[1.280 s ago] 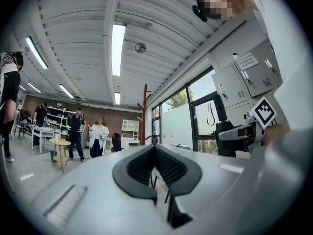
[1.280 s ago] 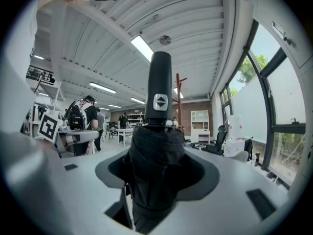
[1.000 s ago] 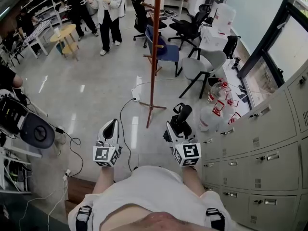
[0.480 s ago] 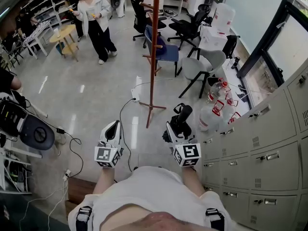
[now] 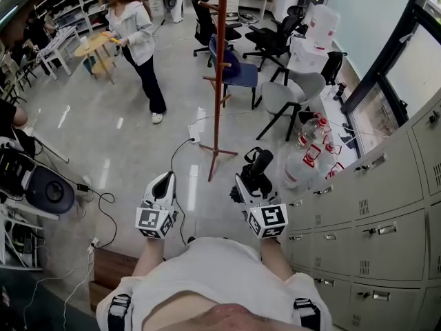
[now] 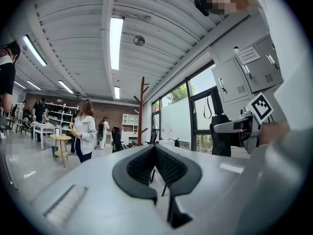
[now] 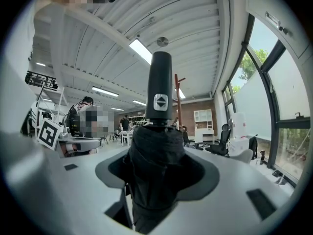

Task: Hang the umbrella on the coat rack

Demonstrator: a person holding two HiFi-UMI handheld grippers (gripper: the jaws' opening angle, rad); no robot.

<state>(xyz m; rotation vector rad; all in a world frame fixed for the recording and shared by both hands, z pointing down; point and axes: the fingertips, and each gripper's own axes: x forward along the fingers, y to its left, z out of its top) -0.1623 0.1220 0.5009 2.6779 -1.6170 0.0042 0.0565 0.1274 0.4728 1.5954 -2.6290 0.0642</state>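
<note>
We hold the folded umbrella (image 5: 260, 164) clamped in the right hand-held gripper (image 5: 252, 179); the left hand-held gripper (image 5: 162, 183) is clenched empty. Next, we judge, comes approaching the coat rack (image 5: 219, 74) at upper centre.

One umbrella (image 5: 262, 161), one coat rack (image 5: 219, 81) at twelve o'clock, one left gripper (image 5: 164, 178) and one right gripper (image 5: 248, 185). One person (image 5: 138, 40) at eleven o'clock, at least four chairs (image 5: 238, 73) around one o'clock.
</note>
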